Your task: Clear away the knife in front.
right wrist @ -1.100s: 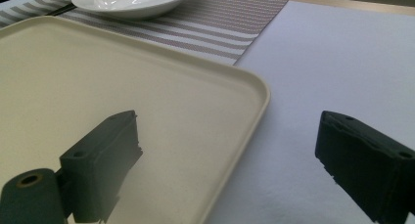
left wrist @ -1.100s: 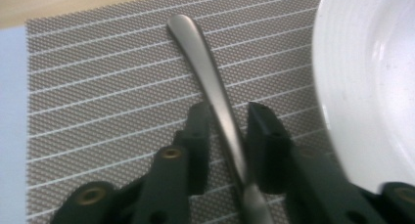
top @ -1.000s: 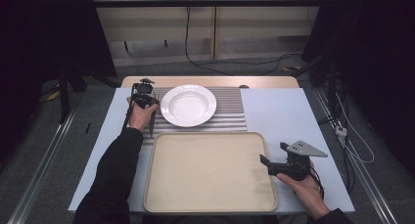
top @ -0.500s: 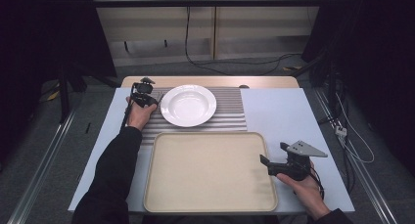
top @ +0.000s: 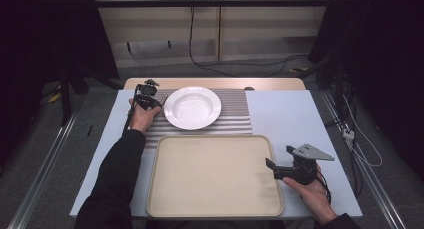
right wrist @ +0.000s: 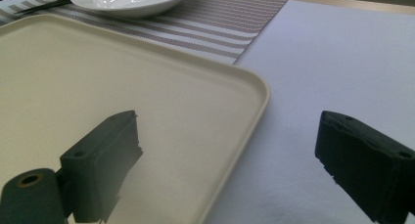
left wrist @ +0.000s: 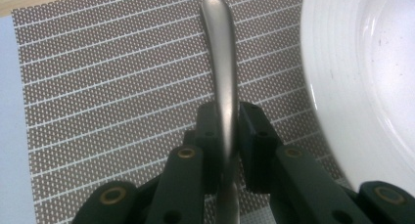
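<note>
The left gripper (left wrist: 226, 131) is clamped on the metal handle of a piece of cutlery (left wrist: 222, 72); its jaws have just been closing, and in the left gripper view the pads press the handle from both sides. Which kind of utensil it is I cannot tell, as its working end is hidden behind the jaws. The handle lies on the striped placemat (top: 240, 116) at the far left of the table (top: 295, 114), just left of the white plate (top: 192, 107) and apart from its rim.

The right gripper (top: 279, 168) rests in the person's hand at the near right, jaws wide apart and holding nothing, straddling the right rim of the empty beige tray (top: 210, 174).

To do this step well, the grip should probably stay firm and square across the handle, since a thin, smooth, curved bar may pivot or slip between flat pads. Lifting straight up before moving sideways would keep the handle from dragging the placemat or knocking the plate. If the utensil tips when raised, setting it down and regrasping nearer its balance point seems wiser than squeezing harder.
</note>
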Motion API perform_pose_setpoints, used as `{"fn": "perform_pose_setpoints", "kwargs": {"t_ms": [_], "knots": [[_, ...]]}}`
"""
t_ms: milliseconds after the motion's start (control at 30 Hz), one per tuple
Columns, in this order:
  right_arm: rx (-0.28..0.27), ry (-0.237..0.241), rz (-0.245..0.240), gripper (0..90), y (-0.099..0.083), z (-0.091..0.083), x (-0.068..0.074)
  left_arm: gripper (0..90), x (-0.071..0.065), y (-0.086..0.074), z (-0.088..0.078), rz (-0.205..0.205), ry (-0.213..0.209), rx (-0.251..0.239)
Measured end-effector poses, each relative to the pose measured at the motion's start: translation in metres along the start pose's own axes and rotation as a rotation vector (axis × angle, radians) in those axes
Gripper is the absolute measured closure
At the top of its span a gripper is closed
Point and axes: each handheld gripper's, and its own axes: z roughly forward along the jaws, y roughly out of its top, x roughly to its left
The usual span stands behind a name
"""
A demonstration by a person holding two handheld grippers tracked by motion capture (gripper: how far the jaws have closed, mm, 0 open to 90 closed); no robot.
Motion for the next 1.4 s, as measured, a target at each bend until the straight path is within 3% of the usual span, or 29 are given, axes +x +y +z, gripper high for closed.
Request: {"fn": "perform_pose_setpoints", "kwargs": {"t_ms": [233, 467, 567, 700, 867, 1400], "knots": [[0.003, 0.000, 0.002, 9.1, 0.000, 0.000, 0.000, 80.1, 0.003, -0.001, -0.004, 0.007, -0.012, 0.012], [0.005, -0.001, 0.007, 9.1, 0.000, 0.001, 0.000, 80.1, 0.003, 0.001, -0.013, 0.023, -0.018, -0.007], [0.003, -0.001, 0.006, 9.1, 0.000, 0.000, 0.000, 80.1, 0.005, 0.000, -0.019, 0.011, -0.024, -0.015], [0.002, -0.001, 0.005, 9.1, 0.000, 0.000, 0.000, 80.0, 0.005, 0.000, -0.029, 0.032, -0.033, -0.022], [0.003, -0.004, 0.002, 9.1, 0.000, 0.000, 0.001, 80.0, 0.002, -0.002, -0.039, 0.049, -0.042, -0.060], [-0.001, -0.006, -0.005, 9.1, 0.000, -0.001, 0.002, 80.0, -0.016, -0.014, -0.073, 0.087, -0.097, -0.112]]}}
